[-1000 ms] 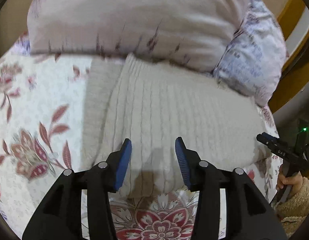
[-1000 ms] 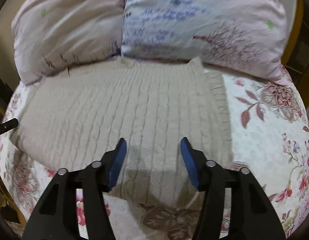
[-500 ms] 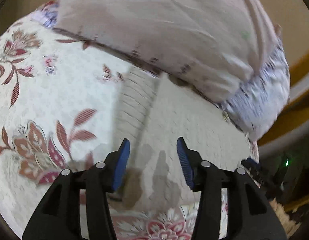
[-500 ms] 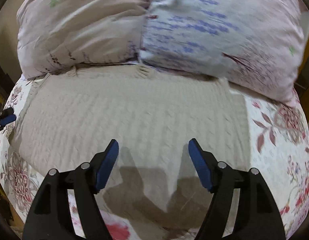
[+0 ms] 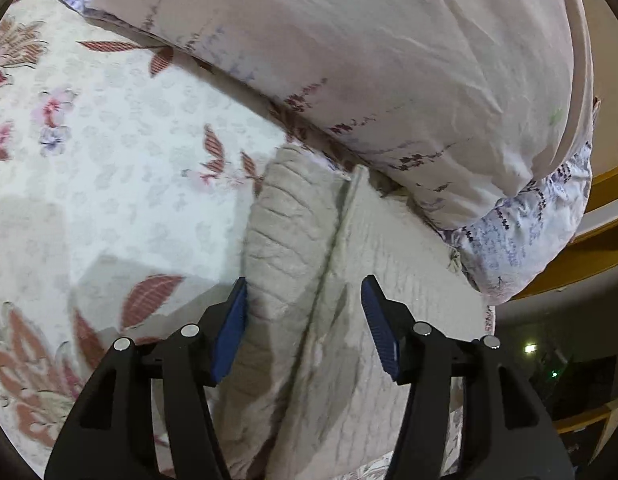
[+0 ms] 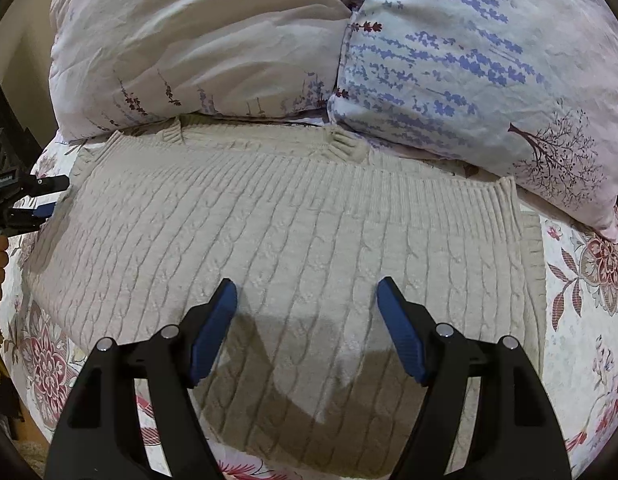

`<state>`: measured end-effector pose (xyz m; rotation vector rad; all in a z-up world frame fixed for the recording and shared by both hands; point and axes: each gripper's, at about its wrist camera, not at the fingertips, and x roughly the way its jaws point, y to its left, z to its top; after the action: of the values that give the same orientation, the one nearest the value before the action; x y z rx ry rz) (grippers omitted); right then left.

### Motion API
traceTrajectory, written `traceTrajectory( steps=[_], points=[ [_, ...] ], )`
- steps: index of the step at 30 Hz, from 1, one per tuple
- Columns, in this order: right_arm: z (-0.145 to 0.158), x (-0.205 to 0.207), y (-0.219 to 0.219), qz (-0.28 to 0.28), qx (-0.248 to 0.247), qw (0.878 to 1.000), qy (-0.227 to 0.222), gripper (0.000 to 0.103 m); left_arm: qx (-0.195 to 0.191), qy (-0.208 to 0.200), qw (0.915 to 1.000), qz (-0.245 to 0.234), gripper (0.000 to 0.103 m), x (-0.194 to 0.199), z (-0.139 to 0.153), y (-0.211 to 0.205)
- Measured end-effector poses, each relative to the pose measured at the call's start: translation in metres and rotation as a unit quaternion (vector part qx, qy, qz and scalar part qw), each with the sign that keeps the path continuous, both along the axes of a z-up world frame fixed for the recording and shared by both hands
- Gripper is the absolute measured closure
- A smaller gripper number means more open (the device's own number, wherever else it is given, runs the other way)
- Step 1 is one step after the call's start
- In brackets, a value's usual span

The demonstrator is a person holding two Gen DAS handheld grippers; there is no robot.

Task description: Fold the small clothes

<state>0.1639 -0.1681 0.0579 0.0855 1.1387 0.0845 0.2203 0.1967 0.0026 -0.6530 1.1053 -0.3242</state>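
Observation:
A beige cable-knit sweater (image 6: 293, 240) lies flat on the floral bedspread, its top edge against the pillows. In the left wrist view its left part (image 5: 349, 280) shows, with a ribbed sleeve (image 5: 285, 224) folded along the side. My left gripper (image 5: 303, 320) is open and empty, hovering over the seam between sleeve and body. My right gripper (image 6: 307, 320) is open and empty, hovering over the sweater's lower middle. The left gripper also shows in the right wrist view (image 6: 37, 196) at the sweater's left edge.
Two big pillows stand behind the sweater: a pale pink one (image 6: 197, 40) and a lavender-print one (image 6: 469, 60). The floral bedspread (image 5: 109, 160) stretches to the left of the sweater. A wooden bed frame (image 5: 605, 216) is at far right.
My left gripper has swung left to the sweater's sleeve side and come closer. My right gripper has opened wider and moved a little closer over the sweater.

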Motion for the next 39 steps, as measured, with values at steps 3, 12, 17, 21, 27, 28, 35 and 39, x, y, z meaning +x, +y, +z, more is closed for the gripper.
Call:
traceTrajectory(
  steps=[3, 12, 17, 21, 27, 28, 35, 39],
  points=[
    [-0.002, 0.001, 0.001, 0.000, 0.001, 1.000, 0.000, 0.030, -0.001, -0.002, 1.0000, -0.006, 0.047, 0.001, 0.001, -0.009],
    [-0.003, 0.000, -0.002, 0.000, 0.005, 1.000, -0.001, 0.029, 0.027, 0.004, 0.9996, -0.007, 0.072, 0.000, 0.005, -0.031],
    [-0.002, -0.003, -0.003, -0.006, 0.007, 1.000, -0.002, 0.029, 0.015, -0.002, 0.9999, -0.004, 0.078, -0.001, 0.014, -0.037],
    [0.002, -0.008, -0.010, -0.018, 0.012, 1.000, -0.007, 0.029, -0.019, -0.017, 0.9997, -0.006, 0.079, -0.002, 0.031, -0.047],
    [0.008, -0.018, -0.026, -0.039, 0.017, 0.999, -0.013, 0.029, -0.065, -0.047, 0.9965, -0.023, 0.079, -0.002, 0.072, -0.082],
    [0.009, -0.020, -0.029, -0.043, 0.018, 0.999, -0.014, 0.029, -0.078, -0.051, 0.9953, -0.027, 0.079, -0.001, 0.079, -0.092],
    [0.014, -0.041, -0.050, -0.069, 0.017, 0.997, -0.015, 0.029, -0.119, -0.049, 0.9895, -0.065, 0.079, 0.006, 0.090, -0.160],
    [0.015, -0.055, -0.067, -0.089, 0.011, 0.996, -0.012, 0.029, -0.123, -0.015, 0.9880, -0.093, 0.080, 0.004, 0.066, -0.211]
  ],
)
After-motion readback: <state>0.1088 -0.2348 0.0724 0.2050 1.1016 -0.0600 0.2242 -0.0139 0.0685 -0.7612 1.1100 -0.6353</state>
